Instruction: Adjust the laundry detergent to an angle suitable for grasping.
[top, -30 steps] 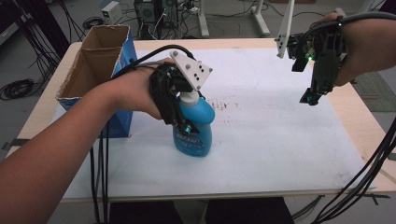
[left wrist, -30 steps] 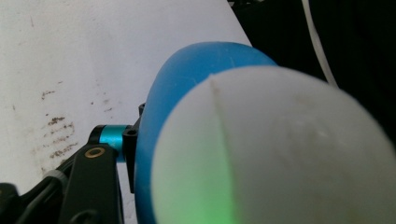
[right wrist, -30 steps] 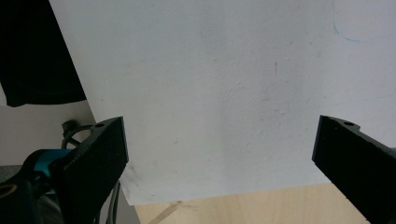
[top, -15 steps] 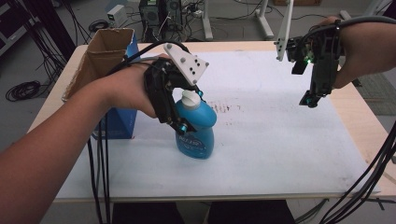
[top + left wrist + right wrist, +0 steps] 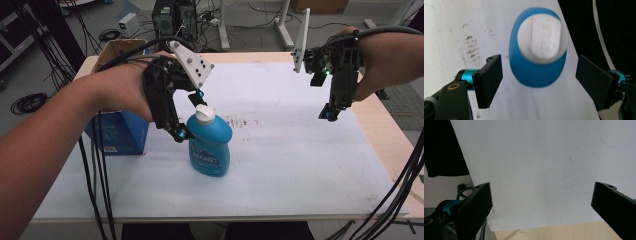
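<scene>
A blue bottle (image 5: pixel 210 146) with a white cap (image 5: pixel 204 114); a white table sheet (image 5: pixel 280 150) smudged with dark specks; a blue box (image 5: pixel 120 132); black gripper jaws with teal fittings.

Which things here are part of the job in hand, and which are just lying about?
In the job:
- blue bottle, upright on the white sheet
- left gripper, jaws just opened, clear of the bottle, above its white cap

Lying about:
- open cardboard box at the table's left
- right gripper, open, nothing between its jaws
</scene>
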Demonstrator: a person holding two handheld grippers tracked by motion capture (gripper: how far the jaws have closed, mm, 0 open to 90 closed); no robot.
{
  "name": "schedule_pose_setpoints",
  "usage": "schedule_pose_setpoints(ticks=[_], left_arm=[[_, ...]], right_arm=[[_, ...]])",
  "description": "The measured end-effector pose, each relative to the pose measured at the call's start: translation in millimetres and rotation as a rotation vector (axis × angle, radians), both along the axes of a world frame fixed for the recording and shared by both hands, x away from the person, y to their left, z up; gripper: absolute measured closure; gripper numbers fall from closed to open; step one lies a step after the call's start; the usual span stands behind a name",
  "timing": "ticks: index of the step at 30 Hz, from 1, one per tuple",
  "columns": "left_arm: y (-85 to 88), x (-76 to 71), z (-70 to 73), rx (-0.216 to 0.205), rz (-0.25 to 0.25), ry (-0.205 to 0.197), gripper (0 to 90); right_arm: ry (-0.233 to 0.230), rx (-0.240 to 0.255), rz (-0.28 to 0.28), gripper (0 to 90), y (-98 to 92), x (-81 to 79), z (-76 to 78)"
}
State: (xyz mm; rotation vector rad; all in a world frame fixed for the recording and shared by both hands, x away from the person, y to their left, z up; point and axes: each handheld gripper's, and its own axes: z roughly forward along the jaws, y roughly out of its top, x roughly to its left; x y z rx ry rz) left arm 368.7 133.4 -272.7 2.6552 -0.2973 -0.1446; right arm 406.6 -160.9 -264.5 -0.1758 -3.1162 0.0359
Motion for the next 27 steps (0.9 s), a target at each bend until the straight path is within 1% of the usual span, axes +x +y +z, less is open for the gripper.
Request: schedule_pose_setpoints(ticks=[1,2,8,10,12,14,18,20,22,25,27], left_arm=[[1.1,1.3,2.0,0.018,0.004,-0.006,19.7],[2.3,2.3,3.8,0.038,0.013,-0.004,19.0],[9.6,9.1,12.8,0.102,0.065,0.001,16.7],[11.4,11.6,15.9,0.115,0.077,0.000,16.5],[12.8,14.8,18.8,0.129,0.086,-0.003,16.2],[13.7,18.0,20.6,0.142,0.101,-0.003,13.9],[14.6,23.7,24.3,0.167,0.122,0.001,13.8],[14.9,26.5,25.2,0.178,0.135,0.003,12.8],[14.6,30.2,26.4,0.190,0.146,-0.005,11.7],[14.2,34.8,28.4,0.205,0.162,0.002,11.4],[13.9,37.2,29.3,0.218,0.171,0.009,10.2]], right_arm=[[0.003,0.001,0.005,2.5,0.2,0.7,-0.5],[0.000,0.001,0.004,2.5,0.5,0.9,-0.8],[0.003,0.002,-0.002,2.5,1.9,2.0,-1.2],[0.004,0.004,0.006,2.5,1.8,3.2,-2.0],[0.004,0.003,0.002,2.5,1.8,3.5,-1.9],[0.005,0.006,0.012,2.6,1.6,4.9,-2.4],[0.007,0.005,0.000,2.6,1.6,5.1,-2.2],[0.007,0.010,0.005,2.6,1.1,5.9,-2.8],[0.005,0.005,0.004,2.5,0.8,6.3,-2.8],[0.010,0.004,-0.004,2.6,0.8,6.6,-3.1],[0.008,0.007,0.002,2.6,0.6,7.1,-3.1]])
